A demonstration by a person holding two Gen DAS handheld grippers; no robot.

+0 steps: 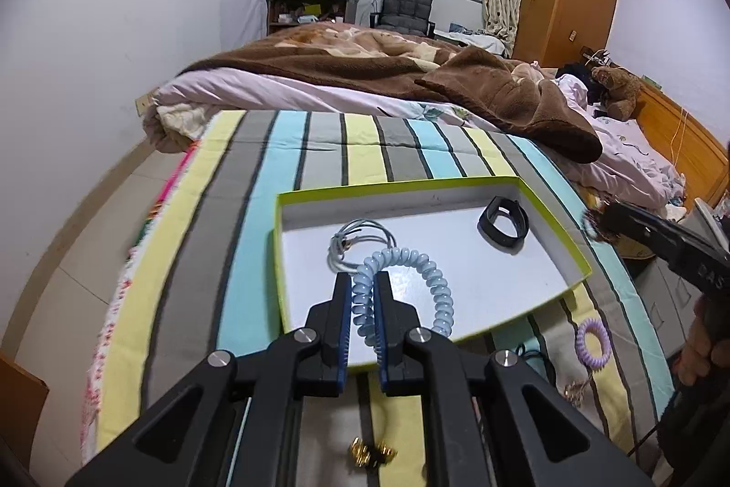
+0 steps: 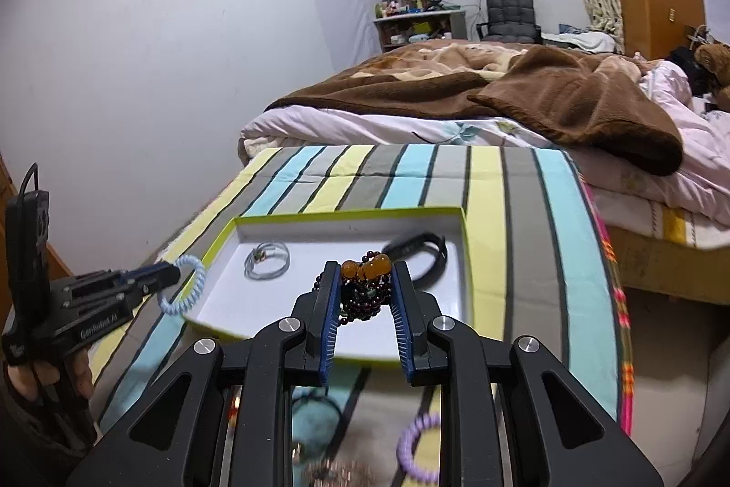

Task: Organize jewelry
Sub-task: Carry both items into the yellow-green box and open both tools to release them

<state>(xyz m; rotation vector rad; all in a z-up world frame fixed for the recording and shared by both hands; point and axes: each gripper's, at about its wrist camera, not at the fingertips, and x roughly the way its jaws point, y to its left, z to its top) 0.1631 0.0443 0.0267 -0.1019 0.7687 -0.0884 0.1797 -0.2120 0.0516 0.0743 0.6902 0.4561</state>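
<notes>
**Inspector:** Left claw (image 1: pixel 362 281)?

**Assistant:** Clenched on the pale blue coil bracelet (image 1: pixel 401 286). One strand is pinched between the pads; the rest of the loop hangs out to the right, above the white floor of the tray (image 1: pixel 461 181) near its front rim.

**Inspector:** Right claw (image 2: pixel 365 281)?

**Assistant:** Grasping a dark beaded bracelet with amber beads (image 2: pixel 365 281), bunched between the blue pads. It sits over the tray's front half.

**Inspector:** What already lies in the tray?

**Assistant:** A grey cord bracelet (image 1: pixel 360 243) toward the tray's left, just beyond the left claw's tips, and a black band (image 1: pixel 503 221) in the far right corner. Both lie in the open floor ahead of the claws.

**Inspector:** Outside the tray?

**Assistant:** On the striped cloth (image 1: pixel 255 213), just past the tray's near right corner, a purple coil tie (image 1: pixel 592 343). Nearer than the front rim, small gold pieces (image 1: pixel 372 454), partly hidden under the left claw's frame. A black cord loop (image 2: pixel 319 405) also lies there, blurred.

**Inspector:** Beyond the tray?

**Assistant:** A bed with a brown blanket (image 1: pixel 456 76).
</notes>
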